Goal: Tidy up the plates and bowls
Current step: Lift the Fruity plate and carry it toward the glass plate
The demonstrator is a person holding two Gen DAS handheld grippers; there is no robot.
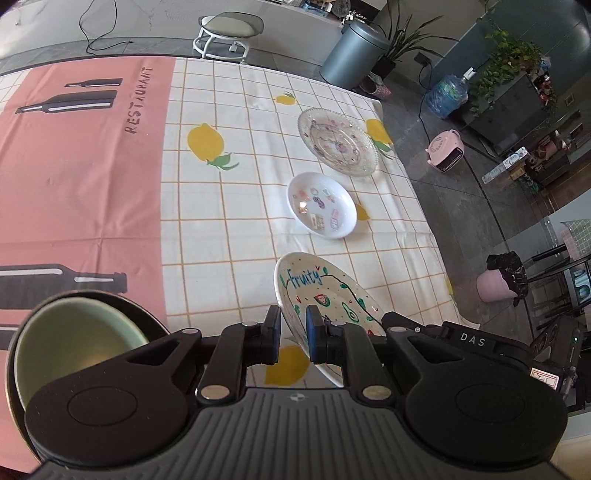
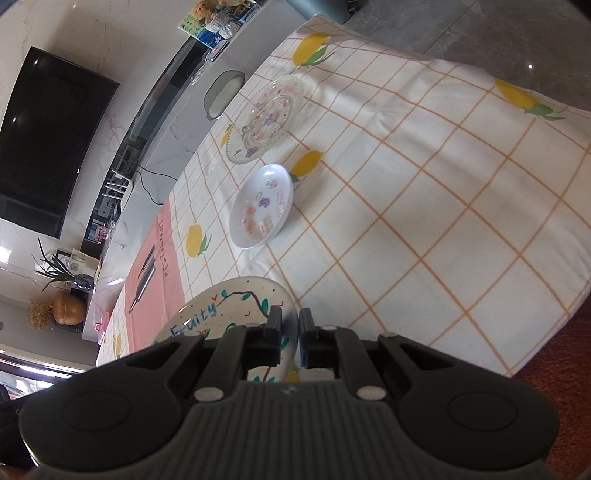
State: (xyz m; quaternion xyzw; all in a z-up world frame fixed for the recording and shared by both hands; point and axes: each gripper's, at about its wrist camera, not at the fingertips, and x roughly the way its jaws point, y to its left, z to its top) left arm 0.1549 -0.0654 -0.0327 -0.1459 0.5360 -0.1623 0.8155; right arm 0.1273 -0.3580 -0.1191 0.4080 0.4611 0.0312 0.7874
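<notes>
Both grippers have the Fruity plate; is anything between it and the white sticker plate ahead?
Nothing visible. The hand-painted Fruity plate is pinched by the left gripper and right gripper. Only bare lemon-print tablecloth lies before the small white sticker plate.

A lemon-print checked tablecloth [image 1: 236, 221] covers the table, a pink mat [image 1: 81, 177] on its left. Beyond the far edge – a white stool [image 1: 225, 35] and a grey bin [image 1: 352, 50]. Far right, a pink heater [image 1: 445, 149] sits on the floor.
</notes>
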